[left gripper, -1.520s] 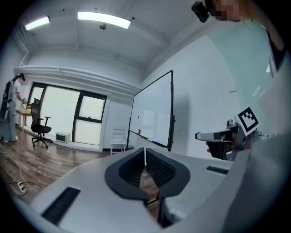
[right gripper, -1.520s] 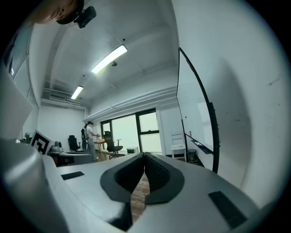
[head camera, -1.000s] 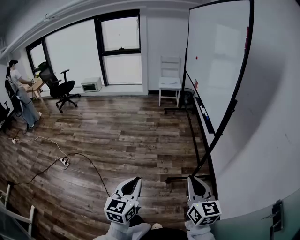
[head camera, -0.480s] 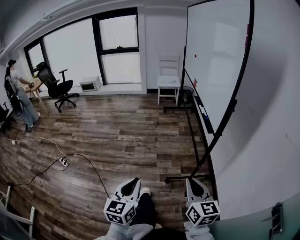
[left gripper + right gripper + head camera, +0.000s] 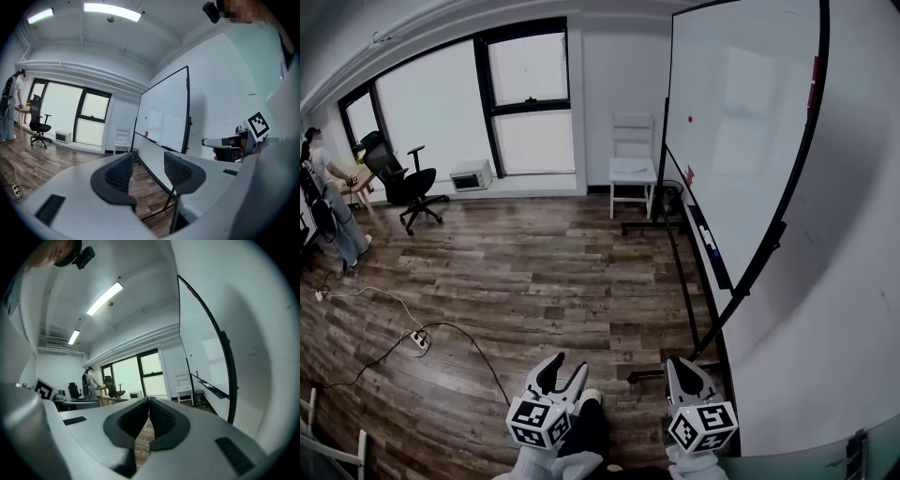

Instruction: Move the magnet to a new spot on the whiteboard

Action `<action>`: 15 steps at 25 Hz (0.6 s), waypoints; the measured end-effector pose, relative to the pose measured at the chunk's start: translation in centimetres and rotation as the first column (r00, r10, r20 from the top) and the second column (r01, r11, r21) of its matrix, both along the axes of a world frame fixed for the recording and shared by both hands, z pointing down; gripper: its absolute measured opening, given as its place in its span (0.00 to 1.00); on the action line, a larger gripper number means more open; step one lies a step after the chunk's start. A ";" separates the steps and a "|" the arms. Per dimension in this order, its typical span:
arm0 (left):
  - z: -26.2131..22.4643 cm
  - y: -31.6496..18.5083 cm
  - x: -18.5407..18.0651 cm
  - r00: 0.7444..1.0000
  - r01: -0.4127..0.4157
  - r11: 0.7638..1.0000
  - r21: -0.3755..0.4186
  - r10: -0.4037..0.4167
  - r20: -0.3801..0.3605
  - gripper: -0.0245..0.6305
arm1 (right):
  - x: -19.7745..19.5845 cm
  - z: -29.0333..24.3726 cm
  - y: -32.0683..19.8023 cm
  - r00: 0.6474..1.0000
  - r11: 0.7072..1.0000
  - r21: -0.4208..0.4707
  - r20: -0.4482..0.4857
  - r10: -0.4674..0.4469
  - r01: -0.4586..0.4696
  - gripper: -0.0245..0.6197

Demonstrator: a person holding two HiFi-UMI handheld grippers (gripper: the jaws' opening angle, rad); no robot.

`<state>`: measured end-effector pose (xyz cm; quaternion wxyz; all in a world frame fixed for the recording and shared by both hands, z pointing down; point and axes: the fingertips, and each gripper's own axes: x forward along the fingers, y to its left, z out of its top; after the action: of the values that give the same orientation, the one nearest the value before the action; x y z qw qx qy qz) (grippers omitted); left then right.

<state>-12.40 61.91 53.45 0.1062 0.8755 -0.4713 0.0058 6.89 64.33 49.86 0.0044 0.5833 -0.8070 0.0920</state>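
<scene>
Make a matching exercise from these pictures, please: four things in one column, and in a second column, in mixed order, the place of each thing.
Things
1. red magnet
2. white chair
3. microwave
4. black office chair

Places
A. on the floor under the window
B. near the person at far left
C. on the whiteboard
D. between window and whiteboard

Pairs: 1-C, 2-D, 3-A, 4-B

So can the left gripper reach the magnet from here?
Probably not yet: the left gripper, jaws just opened and empty, is well short of the magnet on the whiteboard. Only floor lies between.
</scene>
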 end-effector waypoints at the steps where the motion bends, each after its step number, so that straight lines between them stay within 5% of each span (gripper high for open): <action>1: -0.1 -1.3 -0.1 1.000 -0.001 1.000 -0.001 0.001 -0.002 0.35 | -0.1 -0.1 -1.3 1.000 1.000 -0.002 -0.002 0.000 0.000 0.08; 15: -1.4 -20.5 -2.5 0.999 -0.052 0.998 -0.022 0.052 -0.001 0.35 | -1.9 -1.5 -19.7 0.998 0.998 -0.025 -0.007 0.057 -0.058 0.08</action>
<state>-14.91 41.45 52.09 0.1156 0.8862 -0.4484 0.0133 5.00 44.59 48.39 0.0114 0.6064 -0.7887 0.1003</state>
